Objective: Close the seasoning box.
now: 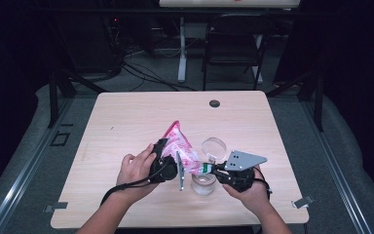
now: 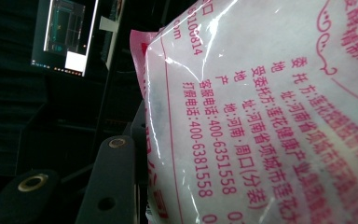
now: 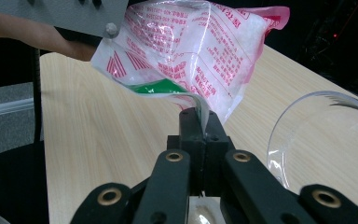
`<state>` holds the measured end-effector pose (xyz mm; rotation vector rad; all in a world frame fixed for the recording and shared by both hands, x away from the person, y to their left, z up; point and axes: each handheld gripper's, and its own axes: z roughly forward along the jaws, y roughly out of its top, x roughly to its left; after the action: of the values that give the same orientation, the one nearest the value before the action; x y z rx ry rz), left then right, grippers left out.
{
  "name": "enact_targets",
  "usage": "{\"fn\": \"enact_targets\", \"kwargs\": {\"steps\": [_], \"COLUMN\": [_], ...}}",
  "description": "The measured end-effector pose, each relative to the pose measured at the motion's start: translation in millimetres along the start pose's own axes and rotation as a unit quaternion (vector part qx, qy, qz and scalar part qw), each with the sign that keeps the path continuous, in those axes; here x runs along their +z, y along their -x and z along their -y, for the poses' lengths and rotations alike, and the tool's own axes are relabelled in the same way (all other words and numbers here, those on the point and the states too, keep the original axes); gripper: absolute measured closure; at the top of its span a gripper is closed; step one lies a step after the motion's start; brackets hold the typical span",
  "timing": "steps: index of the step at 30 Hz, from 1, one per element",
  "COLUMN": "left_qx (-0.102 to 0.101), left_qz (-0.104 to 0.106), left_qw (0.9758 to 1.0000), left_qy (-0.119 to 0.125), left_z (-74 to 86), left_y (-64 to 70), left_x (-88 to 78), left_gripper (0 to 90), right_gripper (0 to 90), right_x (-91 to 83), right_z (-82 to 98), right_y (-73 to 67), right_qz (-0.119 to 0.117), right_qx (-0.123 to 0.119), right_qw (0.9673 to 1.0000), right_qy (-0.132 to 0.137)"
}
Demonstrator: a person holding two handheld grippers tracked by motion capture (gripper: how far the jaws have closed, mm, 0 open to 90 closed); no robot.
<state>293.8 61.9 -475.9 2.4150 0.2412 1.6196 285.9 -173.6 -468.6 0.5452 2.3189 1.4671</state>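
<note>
Both grippers clamp the pink-printed bag [image 1: 180, 146] above the glass jar [image 1: 203, 184] (left gripper [image 1: 168, 163] its body, right gripper [image 3: 199, 122] its lower corner).

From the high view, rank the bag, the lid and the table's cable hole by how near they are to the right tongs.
1. Bag: pinched in the right tongs.
2. Lid: just behind them.
3. Cable hole: far edge of the table.

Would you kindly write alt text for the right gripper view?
The right gripper pinches the lower edge of a pink-printed plastic bag of white powder above a wooden table. A clear glass jar stands at the right.
</note>
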Motion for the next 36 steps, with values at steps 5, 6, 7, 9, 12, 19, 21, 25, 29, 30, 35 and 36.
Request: {"fn": "enact_targets", "kwargs": {"steps": [5,6,7,9,12,19,21,25,29,30,35,36], "left_qx": [0.002,0.002,0.002,0.004,0.007,0.009,0.013,0.013,0.016,0.016,0.02,0.021], "left_qz": [-0.002,-0.002,-0.003,-0.005,-0.006,-0.008,-0.011,-0.01,-0.013,-0.013,-0.018,-0.018], "left_qw": [1.0,1.0,1.0,1.0,1.0,0.9999,0.9999,0.9999,0.9998,0.9998,0.9996,0.9996], "left_qy": [0.001,0.001,0.001,0.001,0.001,0.002,0.003,0.0,0.001,0.001,0.004,0.0], "left_z": [-0.2,-0.2,-0.3,-0.4,-0.8,-2.7,-3.5,-4.6,-5.4,-5.5,-6.3,-6.8], "left_y": [-0.3,-0.3,-0.3,-0.1,-0.1,-1.0,-1.7,-1.4,-1.7,-1.6,-1.1,-1.2], "left_x": [-0.1,-0.1,-0.2,-0.4,-0.5,-0.6,-0.6,-1.1,-1.3,-1.3,-1.0,-1.6], "left_gripper": [59.4,59.5,59.5,59.5,59.5,59.6,59.6,59.6,59.7,59.7,59.7,59.8], "right_gripper": [90.0,90.0,90.0,90.0,90.0,90.0,90.0,90.0,90.0,90.0,90.0,90.0], "right_x": [-0.1,0.0,0.1,0.2,0.5,-0.2,-0.2,-0.7,-1.0,-1.1,-0.8,-0.7], "right_z": [0.6,0.7,0.8,1.0,1.6,2.1,2.5,2.8,3.2,3.4,4.0,4.2], "right_y": [0.2,0.1,0.1,0.0,0.3,1.5,1.9,2.6,3.2,3.3,3.9,4.1], "right_qz": [-0.002,-0.002,-0.002,-0.001,-0.001,0.002,0.003,0.003,0.004,0.005,0.006,0.005], "right_qx": [-0.001,-0.001,-0.002,-0.002,-0.001,0.001,0.002,0.002,0.003,0.003,0.004,0.005], "right_qw": [1.0,1.0,1.0,1.0,1.0,1.0,1.0,1.0,1.0,1.0,1.0,1.0], "right_qy": [-0.001,-0.001,-0.001,-0.002,-0.003,-0.003,-0.001,-0.002,-0.003,-0.002,-0.003,-0.002]}}
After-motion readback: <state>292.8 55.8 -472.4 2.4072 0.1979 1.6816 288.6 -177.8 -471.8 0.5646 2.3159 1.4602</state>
